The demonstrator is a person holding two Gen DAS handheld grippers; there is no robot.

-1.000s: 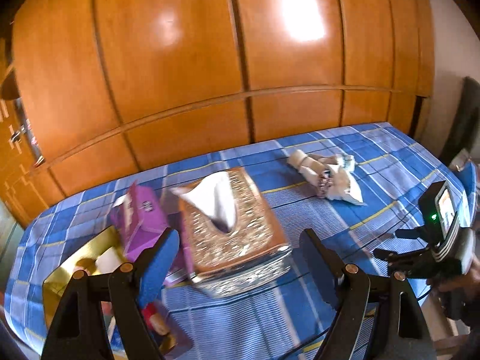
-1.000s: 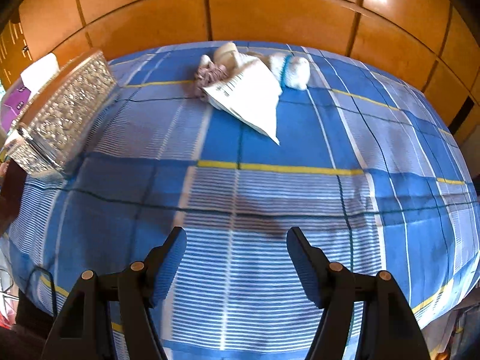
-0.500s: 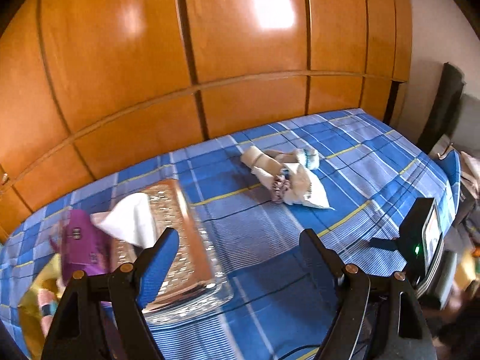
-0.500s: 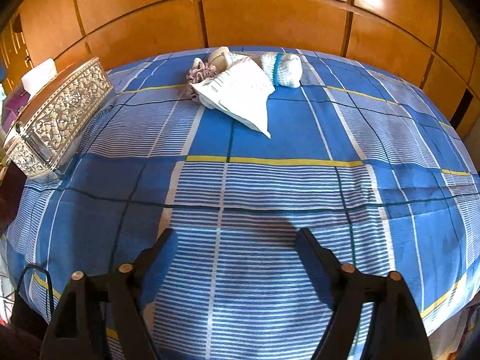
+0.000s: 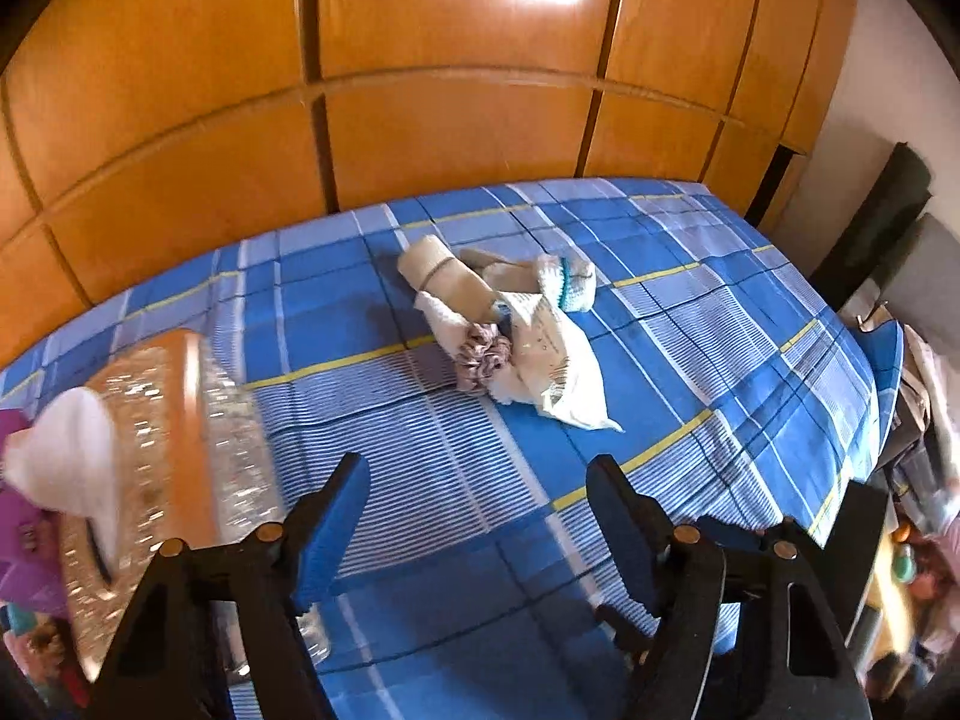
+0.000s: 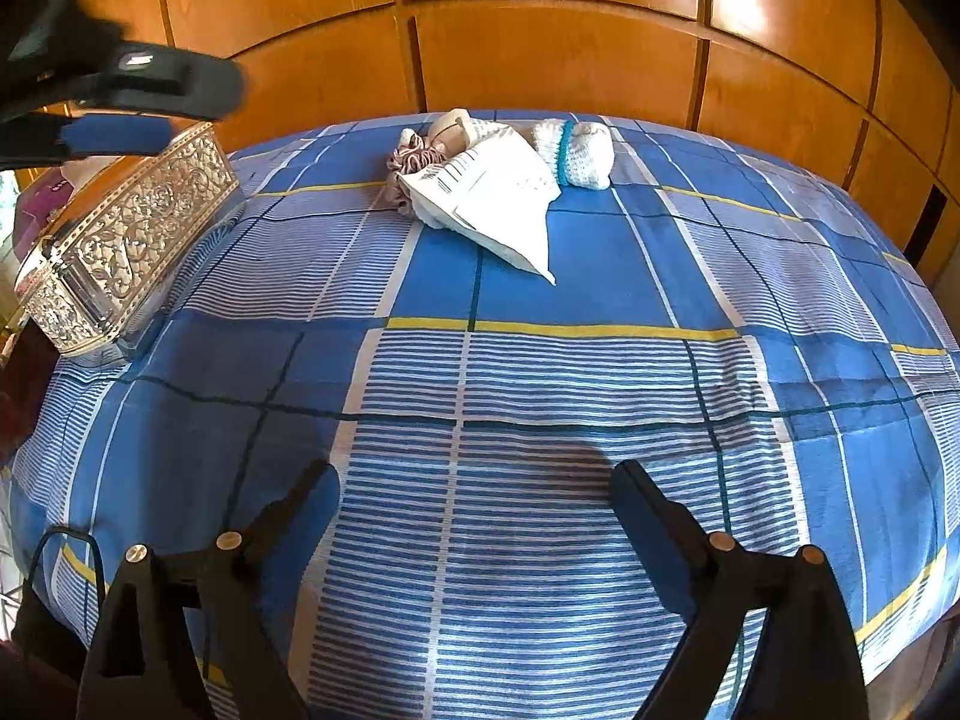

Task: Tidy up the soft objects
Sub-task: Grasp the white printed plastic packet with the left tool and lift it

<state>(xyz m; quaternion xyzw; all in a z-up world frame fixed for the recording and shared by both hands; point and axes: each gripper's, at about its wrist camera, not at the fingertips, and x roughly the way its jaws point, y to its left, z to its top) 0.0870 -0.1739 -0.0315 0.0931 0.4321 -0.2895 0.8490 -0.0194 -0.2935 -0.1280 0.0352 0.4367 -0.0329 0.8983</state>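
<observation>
A small pile of soft things lies at the far middle of the blue checked tablecloth (image 5: 690, 324): a beige rolled cloth (image 5: 441, 276), a mauve scrunchie (image 5: 483, 354), a white printed pouch (image 5: 555, 360) and a white knitted piece with a teal band (image 5: 567, 279). The right wrist view shows the same scrunchie (image 6: 411, 159), pouch (image 6: 492, 198) and knitted piece (image 6: 579, 153). My left gripper (image 5: 477, 468) hangs short of the pile, jaws closing, nothing between them; it also shows as the left gripper (image 6: 156, 111). My right gripper (image 6: 474, 474) is near the front edge, jaws opening, empty.
An ornate silver tissue box (image 5: 174, 450) with a white tissue sticking up stands at the left, also seen from the side (image 6: 120, 246). A purple box (image 5: 18, 540) sits beyond it. Wooden wardrobe doors (image 5: 450, 120) back the table. Clutter and a dark chair (image 5: 870, 228) stand at the right.
The left view has swung right: the tissue box slid to the left edge and the pile came nearer. The left jaws narrowed, the right jaws widened. The left gripper entered the right view.
</observation>
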